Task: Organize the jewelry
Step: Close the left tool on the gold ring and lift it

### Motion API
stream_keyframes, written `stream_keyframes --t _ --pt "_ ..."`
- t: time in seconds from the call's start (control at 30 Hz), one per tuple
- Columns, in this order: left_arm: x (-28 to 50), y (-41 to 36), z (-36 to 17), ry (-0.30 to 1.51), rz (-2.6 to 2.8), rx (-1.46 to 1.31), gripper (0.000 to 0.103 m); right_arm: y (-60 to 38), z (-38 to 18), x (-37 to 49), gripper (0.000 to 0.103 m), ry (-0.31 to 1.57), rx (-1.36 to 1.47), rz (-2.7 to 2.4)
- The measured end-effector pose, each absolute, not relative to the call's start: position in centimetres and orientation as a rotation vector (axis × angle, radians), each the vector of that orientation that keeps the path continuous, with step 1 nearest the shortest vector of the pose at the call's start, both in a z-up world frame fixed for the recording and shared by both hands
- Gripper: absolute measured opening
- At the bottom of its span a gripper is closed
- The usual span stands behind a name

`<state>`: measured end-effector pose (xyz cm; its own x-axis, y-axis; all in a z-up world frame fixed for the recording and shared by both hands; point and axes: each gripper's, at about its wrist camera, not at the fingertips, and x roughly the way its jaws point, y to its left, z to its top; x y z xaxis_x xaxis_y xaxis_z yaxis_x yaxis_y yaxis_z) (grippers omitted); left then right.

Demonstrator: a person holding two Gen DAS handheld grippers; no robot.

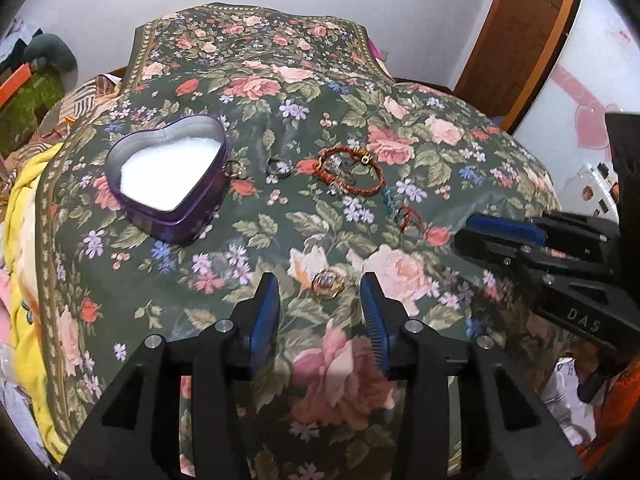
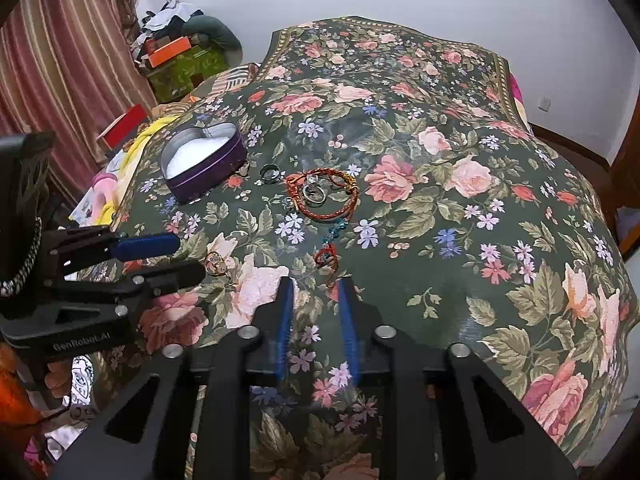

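Observation:
A purple heart-shaped tin (image 1: 180, 224) (image 2: 208, 184) with a white lining stands open on the floral cloth. To its right lie a dark ring (image 1: 279, 167) (image 2: 270, 172) and a red braided bracelet (image 1: 350, 172) (image 2: 322, 194) with silver rings inside it. A teal bead piece (image 1: 387, 196) (image 2: 334, 232) and a small red ring (image 1: 408, 216) (image 2: 325, 258) come nearer. My left gripper (image 1: 320, 284) is open, with a gold ring (image 1: 328, 285) (image 2: 216, 263) lying on the cloth between its blue pads, untouched. My right gripper (image 2: 316, 284) stands open just short of the small red ring.
The floral cloth (image 1: 340, 100) covers a bed that falls away at the sides. Another small gold ring (image 1: 236, 169) lies against the tin. Yellow bedding (image 1: 28, 240) and boxes (image 2: 180, 60) crowd the left; a wooden door (image 1: 520, 28) stands at the right.

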<state>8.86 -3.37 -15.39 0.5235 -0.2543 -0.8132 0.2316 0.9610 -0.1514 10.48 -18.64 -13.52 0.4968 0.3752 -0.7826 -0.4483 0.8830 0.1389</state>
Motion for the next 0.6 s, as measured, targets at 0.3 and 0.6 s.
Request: stream_keyframes --t 0.3,0.6 --pt "8.8 -4.3 -17.0 0.992 -0.297 0.019 0.037 -18.6 -13.8 10.6 0.025 0.936 -0.084 0.5" --pt "10.0 -4.3 -17.4 0.963 -0.294 0.041 0.019 -18.4 -14.0 10.8 0.025 0.95 -0.07 0.516"
